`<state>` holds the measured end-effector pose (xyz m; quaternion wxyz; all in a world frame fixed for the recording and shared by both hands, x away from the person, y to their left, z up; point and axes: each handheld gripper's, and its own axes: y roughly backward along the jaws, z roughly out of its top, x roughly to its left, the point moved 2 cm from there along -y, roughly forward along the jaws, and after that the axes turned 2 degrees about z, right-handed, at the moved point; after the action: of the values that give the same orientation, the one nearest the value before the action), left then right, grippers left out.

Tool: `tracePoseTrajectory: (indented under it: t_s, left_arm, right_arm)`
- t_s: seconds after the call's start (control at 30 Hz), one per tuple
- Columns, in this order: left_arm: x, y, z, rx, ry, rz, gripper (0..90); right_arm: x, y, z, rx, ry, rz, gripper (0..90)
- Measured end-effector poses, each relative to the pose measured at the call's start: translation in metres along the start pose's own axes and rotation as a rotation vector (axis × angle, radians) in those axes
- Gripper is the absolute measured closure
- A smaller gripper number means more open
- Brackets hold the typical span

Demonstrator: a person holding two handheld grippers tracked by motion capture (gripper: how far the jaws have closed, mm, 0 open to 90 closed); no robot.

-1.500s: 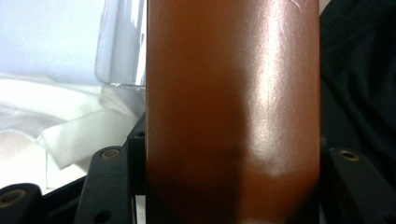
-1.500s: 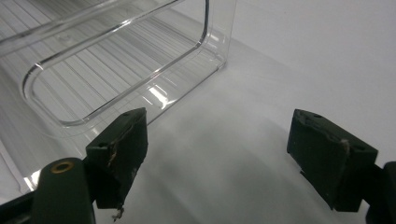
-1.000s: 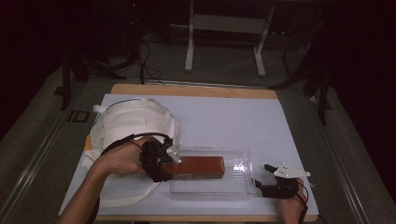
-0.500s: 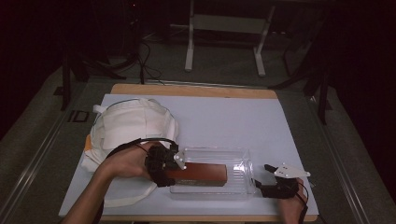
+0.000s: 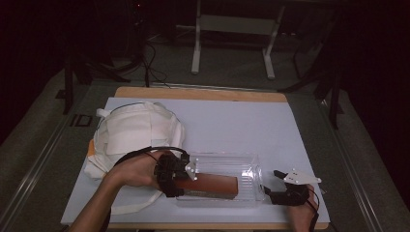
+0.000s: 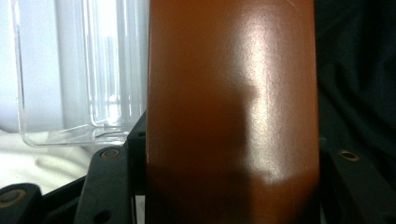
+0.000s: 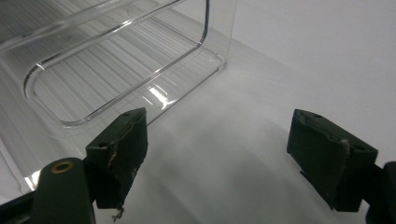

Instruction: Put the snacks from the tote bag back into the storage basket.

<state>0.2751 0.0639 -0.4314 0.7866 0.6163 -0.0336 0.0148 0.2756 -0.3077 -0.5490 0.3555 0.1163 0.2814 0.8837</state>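
A long, glossy brown box (image 5: 208, 185) lies lengthwise in a clear plastic bin (image 5: 249, 164) near the table's front edge. My left gripper (image 5: 176, 182) is shut on the box's left end, with a hand behind it. Close up, the brown box (image 6: 233, 107) stands between the two black jaws of my left gripper (image 6: 233, 186), and the clear bin (image 6: 60, 93) lies to the left. My right gripper (image 5: 269, 186) rests on the table just off the bin's right end and is open. Between the jaws of my right gripper (image 7: 217, 140) is bare table, with the bin's corner (image 7: 116, 70) just ahead.
A white cloth bag (image 5: 135, 130) with straps lies at the left of the pale blue table mat (image 5: 232, 121), touching the left forearm. A wooden edge (image 5: 203, 93) borders the far side. Dark floor and metal stand legs (image 5: 196, 48) lie beyond.
My left gripper and the brown box have shifted slightly right and toward the front edge, settling lower in the bin. The right gripper has stayed put.
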Motion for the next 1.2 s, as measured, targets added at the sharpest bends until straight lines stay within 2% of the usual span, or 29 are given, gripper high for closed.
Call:
tracePoseTrajectory:
  t_s: [1.2]
  left_arm:
    - [0.002, -0.011, 0.022, 0.009, -0.012, -0.017, 43.2]
  right_arm:
    - [0.000, 0.000, 0.000, 0.004, 0.001, 0.002, 20.2]
